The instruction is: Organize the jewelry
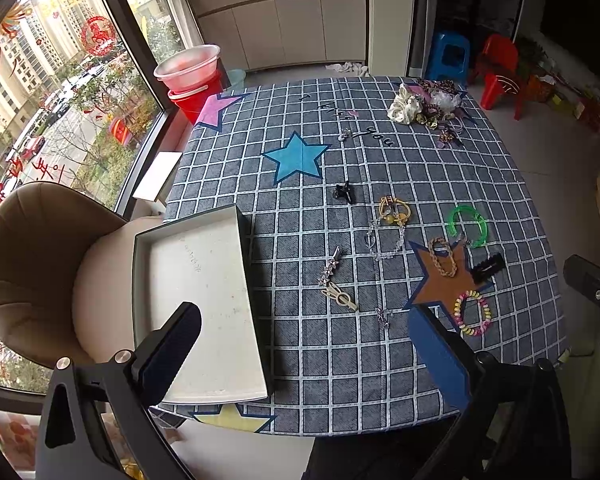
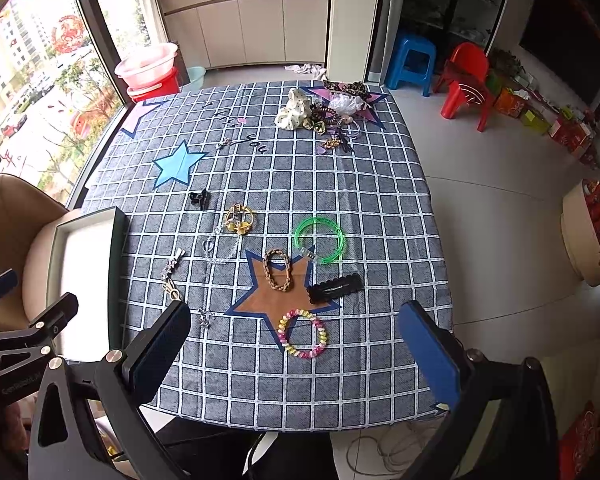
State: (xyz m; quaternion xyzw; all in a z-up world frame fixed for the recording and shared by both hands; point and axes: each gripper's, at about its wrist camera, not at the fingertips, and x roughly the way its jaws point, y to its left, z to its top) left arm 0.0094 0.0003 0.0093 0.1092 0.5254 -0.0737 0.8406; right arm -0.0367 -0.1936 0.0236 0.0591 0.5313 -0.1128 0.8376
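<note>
Both grippers hang above the near edge of the table [image 2: 380, 208], jaws spread wide and empty. Just ahead of the right gripper [image 2: 296, 356], between its fingers, lies a pastel coil hair tie [image 2: 303, 334]: light, springy and easy to pinch anywhere on the ring, though it may roll or stretch. Beyond it sits a flat black hair clip [image 2: 335, 287], stiff and thin, best taken across its narrow width. Left of that is a braided brown band [image 2: 277, 269], soft and limp, and further out a green bracelet [image 2: 320, 239], rigid and smooth, so likely slippery; grip it across the rim.

The left gripper [image 1: 306, 354] has the open white box [image 1: 198, 300] under its left finger, with nothing in it. Ahead of it lie a cream hair clip [image 1: 340, 297] and a sparkly barrette [image 1: 330, 266], both thin, stiff and low to the cloth. Further on are a clear bead bracelet [image 1: 384, 240], probably delicate, a yellow hair tie [image 1: 394, 211] and a small black claw clip [image 1: 344, 193]. At the far corner is a heap of scrunchies [image 1: 424, 106].

Only the left view shows the whole box; the right view shows just its far part, but shows the coil tie unobstructed.
</note>
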